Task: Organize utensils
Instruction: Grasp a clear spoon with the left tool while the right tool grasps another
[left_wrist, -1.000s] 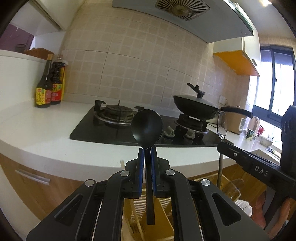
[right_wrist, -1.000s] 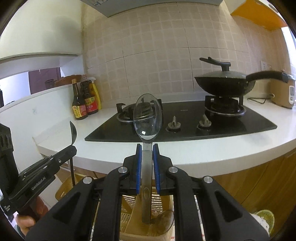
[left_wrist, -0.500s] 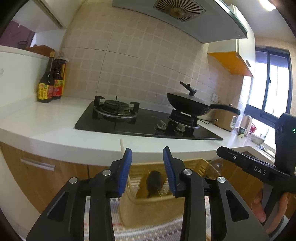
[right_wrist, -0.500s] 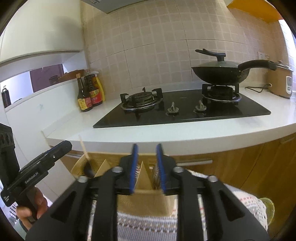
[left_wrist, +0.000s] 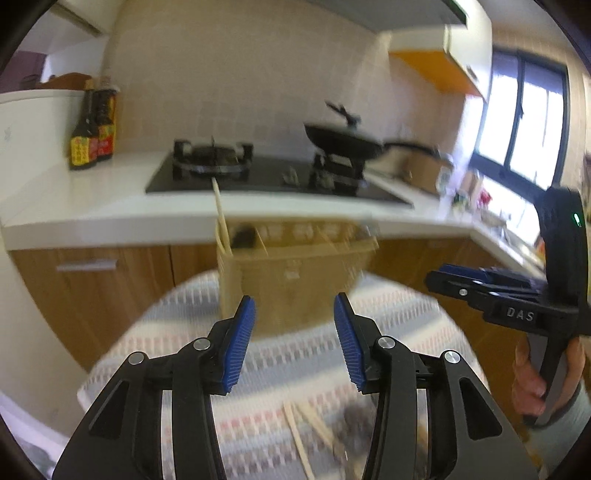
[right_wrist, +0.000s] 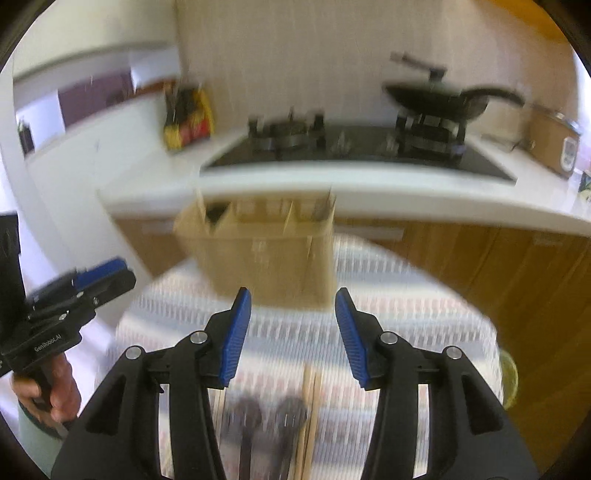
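Observation:
A tan utensil caddy (left_wrist: 295, 280) with dividers stands at the far side of a round table with a striped cloth (left_wrist: 266, 354); it also shows in the right wrist view (right_wrist: 266, 254). A chopstick (left_wrist: 221, 218) and a dark spoon head (left_wrist: 243, 234) stick out of its left compartment. My left gripper (left_wrist: 294, 334) is open and empty, in front of the caddy. My right gripper (right_wrist: 293, 326) is open and empty too. Wooden chopsticks (right_wrist: 310, 413) and two dark spoons (right_wrist: 269, 421) lie on the cloth below my right gripper. Both views are blurred.
A white counter (left_wrist: 110, 206) with a black gas hob (left_wrist: 273, 177), a black wok (left_wrist: 347, 142) and sauce bottles (left_wrist: 92, 129) runs behind the table. Wooden cabinets (right_wrist: 517, 280) stand below it. A window (left_wrist: 524, 122) is at the right.
Both grippers let go of their spoons over the caddy, opened wider, and pulled back and down from it, so the table cloth and loose utensils now show.

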